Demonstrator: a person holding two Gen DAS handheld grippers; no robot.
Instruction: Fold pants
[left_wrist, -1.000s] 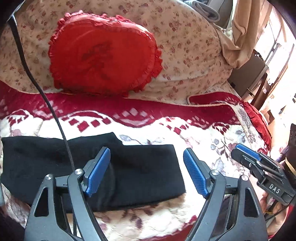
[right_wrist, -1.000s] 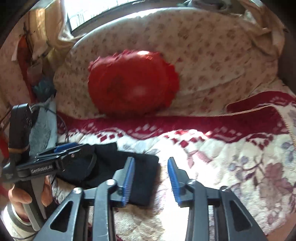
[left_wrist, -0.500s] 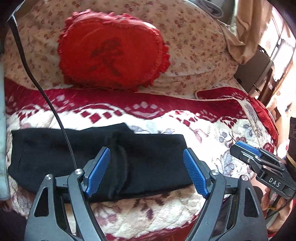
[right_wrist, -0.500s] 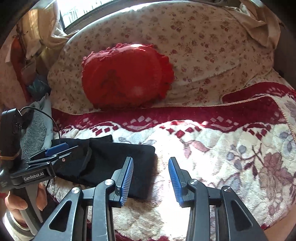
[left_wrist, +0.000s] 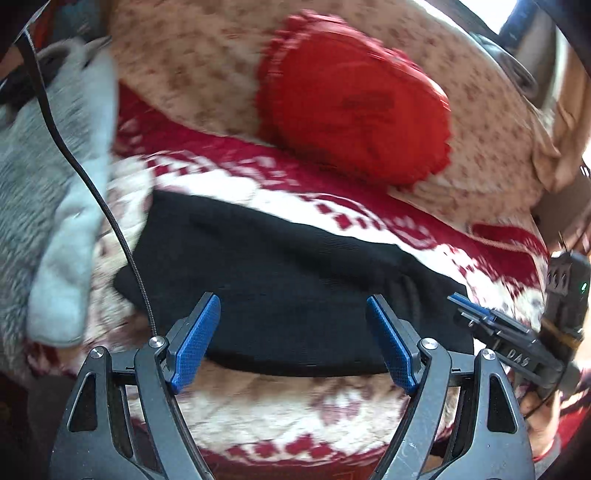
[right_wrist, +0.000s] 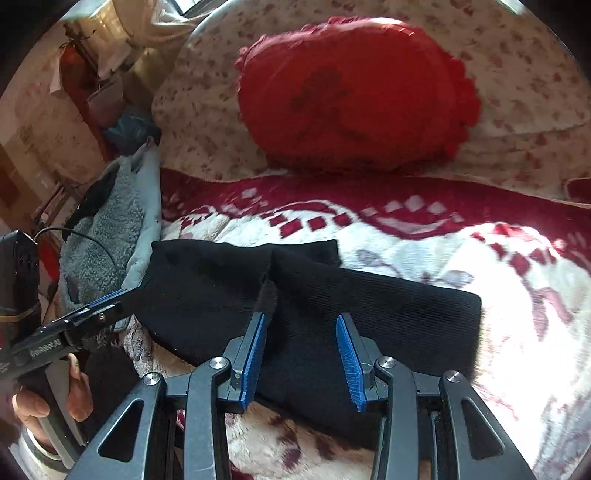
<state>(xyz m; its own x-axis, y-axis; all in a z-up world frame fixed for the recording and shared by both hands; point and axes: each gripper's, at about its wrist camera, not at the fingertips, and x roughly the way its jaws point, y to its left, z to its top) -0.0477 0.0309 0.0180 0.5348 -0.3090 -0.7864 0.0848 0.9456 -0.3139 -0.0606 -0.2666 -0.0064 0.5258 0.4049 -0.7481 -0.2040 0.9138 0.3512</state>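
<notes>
The black pants (left_wrist: 295, 266) lie folded into a long band across the red-and-white blanket (left_wrist: 295, 406). My left gripper (left_wrist: 292, 314) hangs open just over the band's near edge, its blue pads wide apart and nothing between them. In the right wrist view the pants (right_wrist: 388, 314) show a fold ridge near the middle. My right gripper (right_wrist: 301, 325) hovers over them with its pads apart and not pressing cloth. The right gripper (left_wrist: 469, 312) reaches the band's right end in the left view. The left gripper (right_wrist: 107, 304) sits at the band's left end, held by a hand (right_wrist: 33, 406).
A red frilled cushion (right_wrist: 351, 92) leans on a floral pillow (right_wrist: 517, 74) behind the pants. A grey fleece garment (left_wrist: 44, 184) lies just left of the pants. A black cable (left_wrist: 122, 236) hangs across the left wrist view. Cluttered furniture stands past the bed's left side.
Both grippers have dropped closer to the pants and swung leftward. The black band now fills more of each view, and the grey fleece has come into sight. Jaw openings look unchanged.
</notes>
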